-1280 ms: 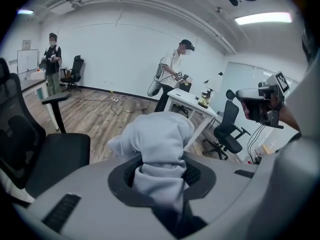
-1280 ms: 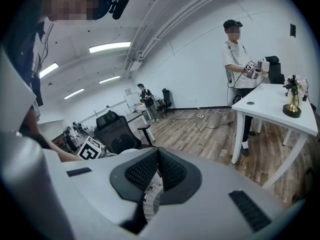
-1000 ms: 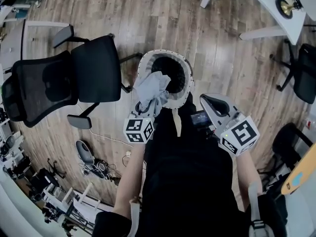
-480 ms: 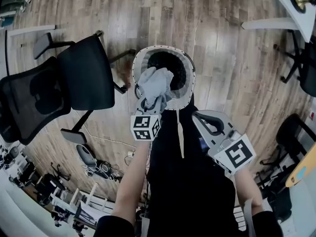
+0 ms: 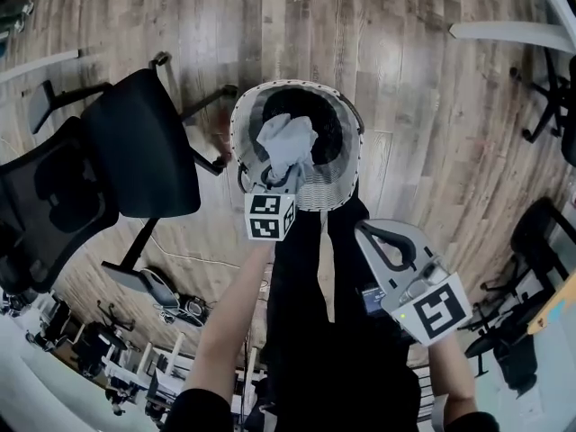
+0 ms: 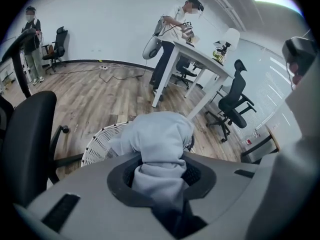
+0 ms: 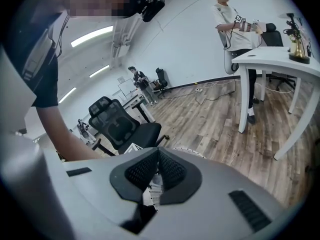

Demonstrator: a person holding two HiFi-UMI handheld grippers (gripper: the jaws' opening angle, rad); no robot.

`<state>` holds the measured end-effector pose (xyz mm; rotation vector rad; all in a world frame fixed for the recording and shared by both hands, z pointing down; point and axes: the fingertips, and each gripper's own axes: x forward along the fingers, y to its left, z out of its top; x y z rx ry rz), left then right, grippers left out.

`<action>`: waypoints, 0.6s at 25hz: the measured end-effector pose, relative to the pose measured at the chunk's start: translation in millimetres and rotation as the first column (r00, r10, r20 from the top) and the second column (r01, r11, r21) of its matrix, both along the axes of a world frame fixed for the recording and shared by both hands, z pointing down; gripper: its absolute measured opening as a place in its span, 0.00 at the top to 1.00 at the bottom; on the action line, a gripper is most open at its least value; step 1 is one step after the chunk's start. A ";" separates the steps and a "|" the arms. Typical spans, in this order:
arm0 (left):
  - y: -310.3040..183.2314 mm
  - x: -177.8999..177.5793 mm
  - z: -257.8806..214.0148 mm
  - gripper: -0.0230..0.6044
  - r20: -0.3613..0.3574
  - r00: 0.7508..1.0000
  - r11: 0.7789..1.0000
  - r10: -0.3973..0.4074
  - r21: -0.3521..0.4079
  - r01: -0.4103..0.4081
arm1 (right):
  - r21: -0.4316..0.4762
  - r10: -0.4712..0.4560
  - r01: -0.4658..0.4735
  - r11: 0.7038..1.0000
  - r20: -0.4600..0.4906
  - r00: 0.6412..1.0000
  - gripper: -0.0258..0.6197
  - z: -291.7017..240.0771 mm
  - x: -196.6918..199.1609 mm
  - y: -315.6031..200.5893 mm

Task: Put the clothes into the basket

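Note:
A white woven basket (image 5: 335,185) with a dark inside stands on the wood floor in front of the person. My left gripper (image 5: 274,180) is shut on a light grey garment (image 5: 287,139), which hangs bunched inside the basket's mouth. In the left gripper view the grey garment (image 6: 161,143) bulges out between the black pads (image 6: 196,173), with the basket rim (image 6: 99,145) just beyond. My right gripper (image 5: 367,232) hangs to the right of the basket, close to the person's dark clothes. Its pads (image 7: 172,170) meet with nothing between them.
A black office chair (image 5: 135,147) stands left of the basket. White desk legs (image 5: 508,31) and another dark chair (image 5: 544,241) are at the right. Cables and gear (image 5: 166,300) lie at the lower left. A person (image 6: 172,31) works at a white desk (image 6: 207,66) beyond.
My left gripper has sunk with the grey garment, from over the basket's near rim down into its mouth. My right gripper has dropped lower and nearer the person's body.

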<state>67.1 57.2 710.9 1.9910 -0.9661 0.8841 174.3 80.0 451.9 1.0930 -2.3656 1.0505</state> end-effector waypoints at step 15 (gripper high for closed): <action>-56.9 -14.3 146.2 0.78 0.069 0.992 0.991 -0.110 -0.071 0.115 | -0.141 0.000 0.005 0.990 0.035 0.999 0.94 87.6 -11.9 -2.0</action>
